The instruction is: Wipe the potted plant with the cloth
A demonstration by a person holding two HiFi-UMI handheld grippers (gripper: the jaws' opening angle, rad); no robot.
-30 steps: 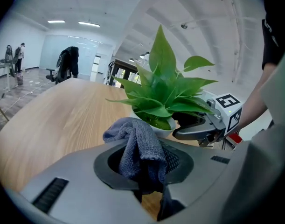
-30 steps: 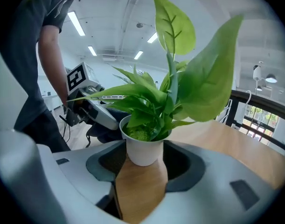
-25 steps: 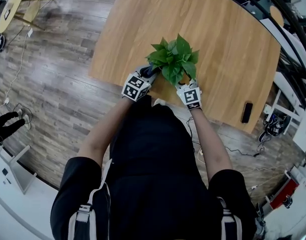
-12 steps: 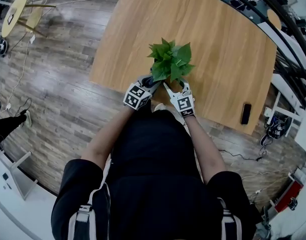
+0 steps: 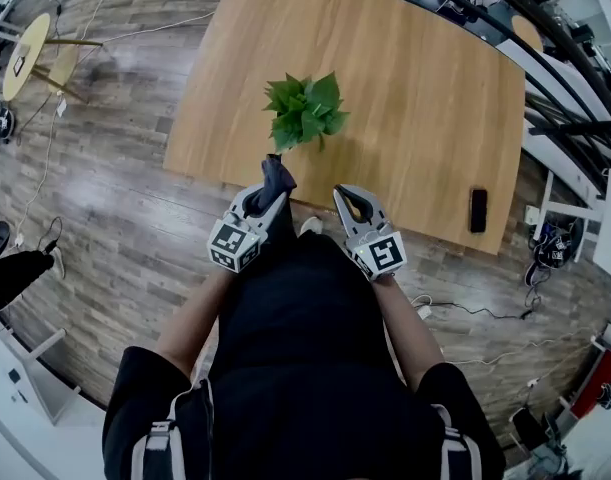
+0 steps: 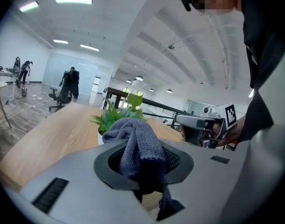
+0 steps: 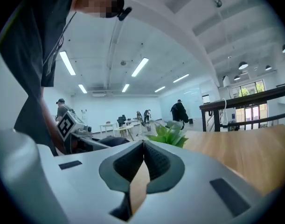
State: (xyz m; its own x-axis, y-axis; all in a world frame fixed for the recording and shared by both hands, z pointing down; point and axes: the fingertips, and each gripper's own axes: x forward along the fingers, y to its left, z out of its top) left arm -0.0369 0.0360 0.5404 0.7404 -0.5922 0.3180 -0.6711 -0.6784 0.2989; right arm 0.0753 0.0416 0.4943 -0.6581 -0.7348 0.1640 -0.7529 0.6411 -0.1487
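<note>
The potted plant (image 5: 305,111) with green leaves stands on the wooden table (image 5: 415,88), a little in from its near edge. My left gripper (image 5: 272,180) is shut on a dark grey-blue cloth (image 5: 276,172), held just short of the plant. In the left gripper view the cloth (image 6: 135,143) bunches up between the jaws, with the plant (image 6: 115,117) behind it. My right gripper (image 5: 342,197) hovers over the table edge, right of the left one and apart from the plant. Its jaws have just been closing and now meet with nothing between them (image 7: 143,148).
A black phone (image 5: 478,210) lies on the table near its right front edge. A small round yellow table (image 5: 25,18) and cables are on the wood floor at left. Several people, chairs and a dark railing (image 7: 245,101) are far off in the room.
Both grippers have drawn back from the plant toward the person and risen. The right gripper's jaws, open half a second ago, are now shut. The cloth stays in the left gripper.
</note>
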